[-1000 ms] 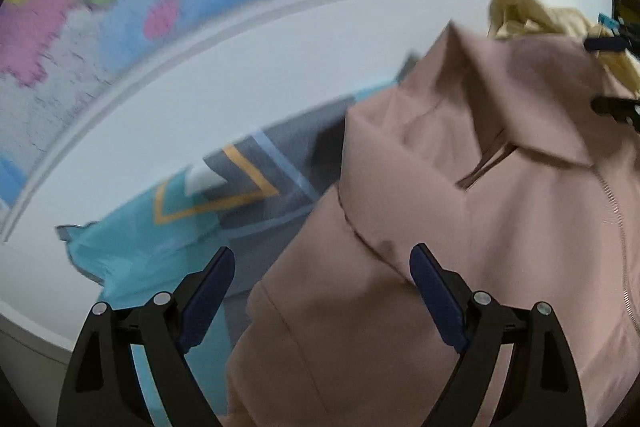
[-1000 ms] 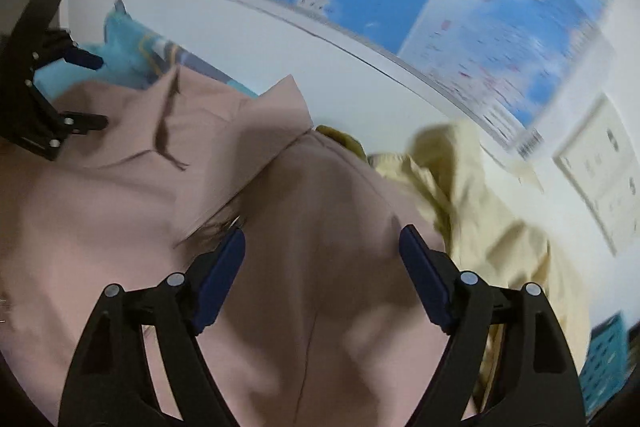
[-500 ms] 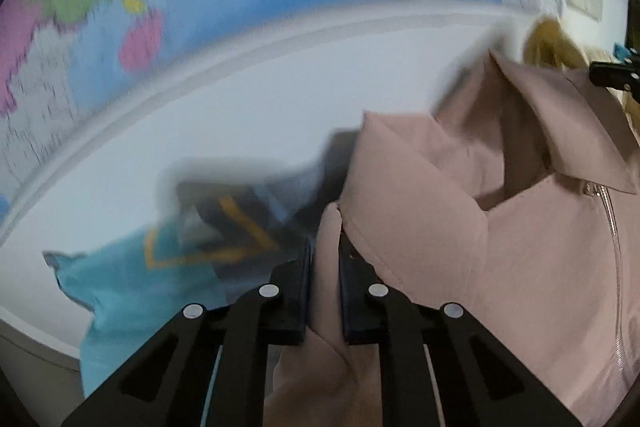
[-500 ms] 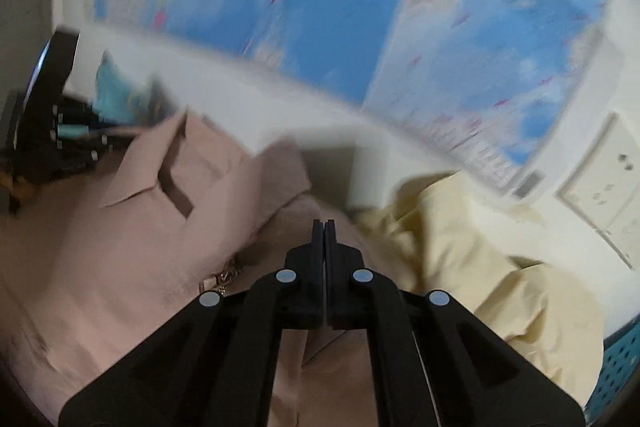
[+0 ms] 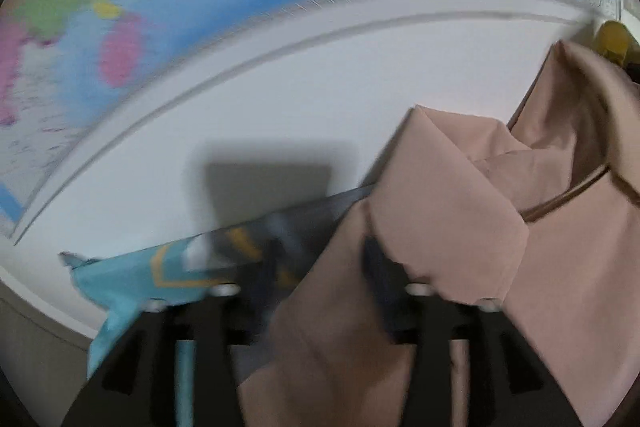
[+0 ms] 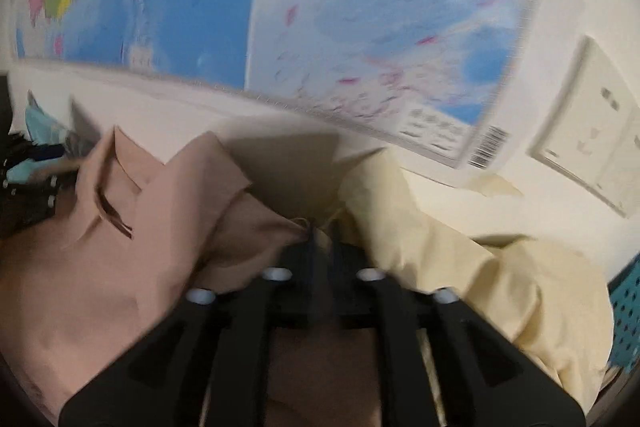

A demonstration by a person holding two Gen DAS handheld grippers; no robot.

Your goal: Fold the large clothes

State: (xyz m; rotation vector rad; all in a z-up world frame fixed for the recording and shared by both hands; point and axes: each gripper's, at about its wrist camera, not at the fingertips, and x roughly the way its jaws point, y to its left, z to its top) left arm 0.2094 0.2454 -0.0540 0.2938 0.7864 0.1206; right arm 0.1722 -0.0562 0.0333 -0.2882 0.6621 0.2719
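A: In the left wrist view, where was the pink jacket (image 5: 460,227)?

B: Bunched on the white table (image 5: 280,115), its shoulder lying over a teal garment (image 5: 132,275). The left gripper (image 5: 320,267) had just been opening; its fingers (image 5: 376,267) stood moderately apart with cloth between them, the right one partly draped by a fold. I couldn't tell whether the pads pressed on it. That fold might have snagged and dragged the shoulder out of line, or pulled the teal piece along

A: And the right wrist view?

B: The right gripper (image 6: 322,247) had a narrow gap, also just widening, at the seam where the jacket met a yellow garment (image 6: 460,267) below the wall map (image 6: 360,7). Blur hid any contact there. With so narrow a gap, it could have caught yellow cloth along with pink, spoiling the fold
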